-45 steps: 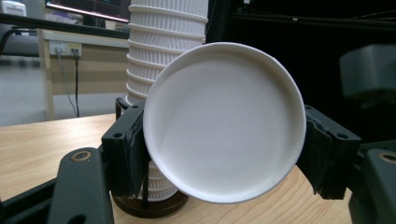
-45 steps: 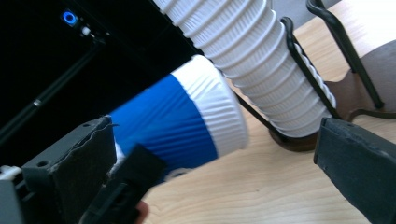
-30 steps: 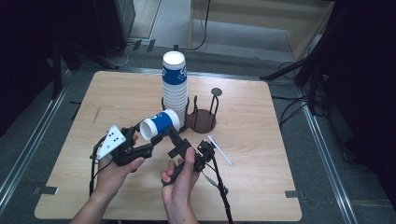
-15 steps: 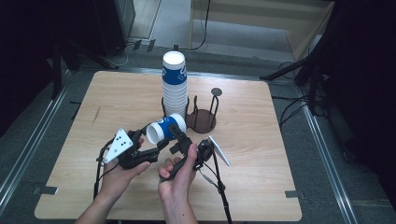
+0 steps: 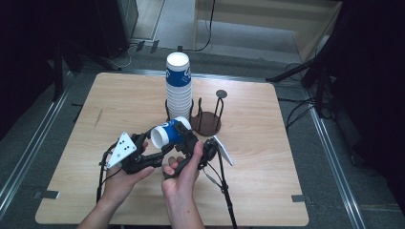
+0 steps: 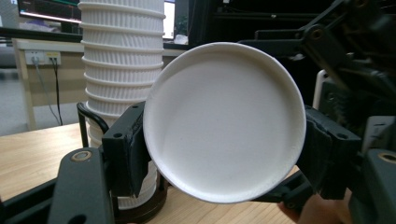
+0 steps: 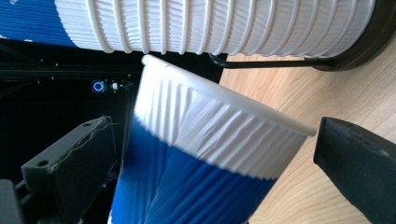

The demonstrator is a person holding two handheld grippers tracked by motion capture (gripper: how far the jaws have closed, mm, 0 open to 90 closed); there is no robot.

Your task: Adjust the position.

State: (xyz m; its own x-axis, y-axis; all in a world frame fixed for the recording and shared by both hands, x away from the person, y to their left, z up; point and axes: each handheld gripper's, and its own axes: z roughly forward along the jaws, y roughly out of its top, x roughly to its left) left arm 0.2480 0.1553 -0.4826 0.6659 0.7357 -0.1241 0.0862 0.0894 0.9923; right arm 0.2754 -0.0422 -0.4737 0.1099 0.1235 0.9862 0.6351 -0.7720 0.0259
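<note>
Right, one blue-and-white ribbed paper cup (image 5: 168,133) is off the tall stack of matching paper cups (image 5: 178,83) and held on its side in the air above the wooden worktop (image 5: 267,157), just in front of the dark round cup rack (image 5: 206,125) that carries the stack. My left claw (image 5: 162,145) is clamped on the cup at the rim end; the left gripper view looks straight into the white inside (image 6: 224,121), with a black jaw pressed against each side. My right claw (image 5: 187,138) sits around the same cup from the other side, but in the right gripper view (image 7: 210,154) its jaws stand clear of the ribbed wall, gap showing on both sides, so I read it as open, not gripping yet. Cup mouth points to the left in the high view, base towards the rack.

Progress, as I judge it: separation from the stack looks done, cup is mid-handover or mid-reorientation between the two claws. Left to do: right claw has to close on it, left lets go, then the cup goes down somewhere. The rack's second, bare post (image 5: 221,98) looks a likely spot, but that's a guess.
</note>
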